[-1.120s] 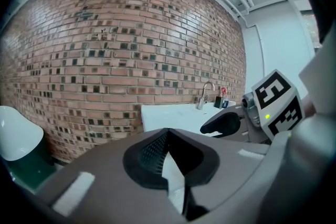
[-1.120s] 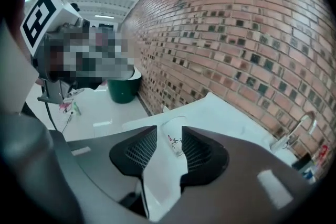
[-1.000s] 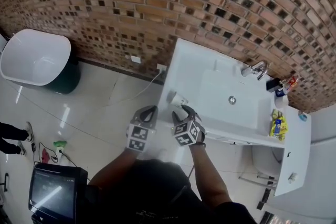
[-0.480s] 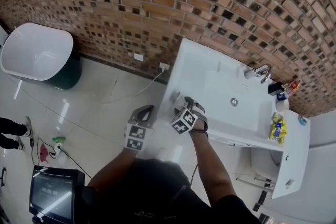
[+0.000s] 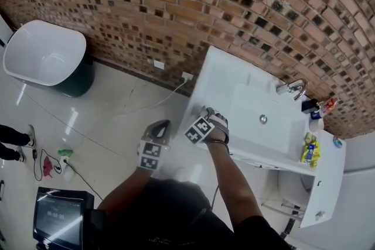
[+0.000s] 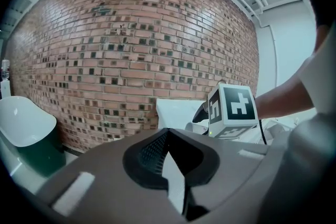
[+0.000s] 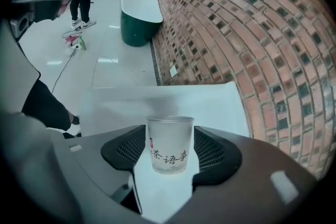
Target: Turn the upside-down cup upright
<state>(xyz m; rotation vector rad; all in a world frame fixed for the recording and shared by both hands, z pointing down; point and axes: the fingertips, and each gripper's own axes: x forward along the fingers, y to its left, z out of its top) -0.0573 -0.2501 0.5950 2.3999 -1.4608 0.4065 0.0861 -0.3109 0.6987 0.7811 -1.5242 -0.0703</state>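
A frosted plastic cup (image 7: 169, 147) with dark printed characters stands upright, mouth up, on the white vanity counter (image 7: 210, 105). My right gripper (image 7: 169, 131) is open around it; its jaws have just been opening, and the cup sits between the pads with a gap on each side. In the head view the right gripper (image 5: 208, 114) hangs over the counter's near left corner (image 5: 202, 88) and hides the cup. My left gripper (image 5: 160, 126) hovers over the floor just left of the counter. Its jaws (image 6: 168, 134) look shut with nothing in them.
The sink basin (image 5: 266, 105) with a faucet (image 5: 291, 89) lies to the right of the cup. Bottles and packets (image 5: 309, 149) stand at the counter's right end. A brick wall (image 5: 176, 20) runs behind. A white-and-green bathtub (image 5: 44, 58) and a monitor (image 5: 58, 216) sit on the floor at left.
The right gripper swung forward and down over the counter's corner and rolled. The cup, earlier tilted in its grip, now stands upright and is let go. The left gripper shifted slightly.
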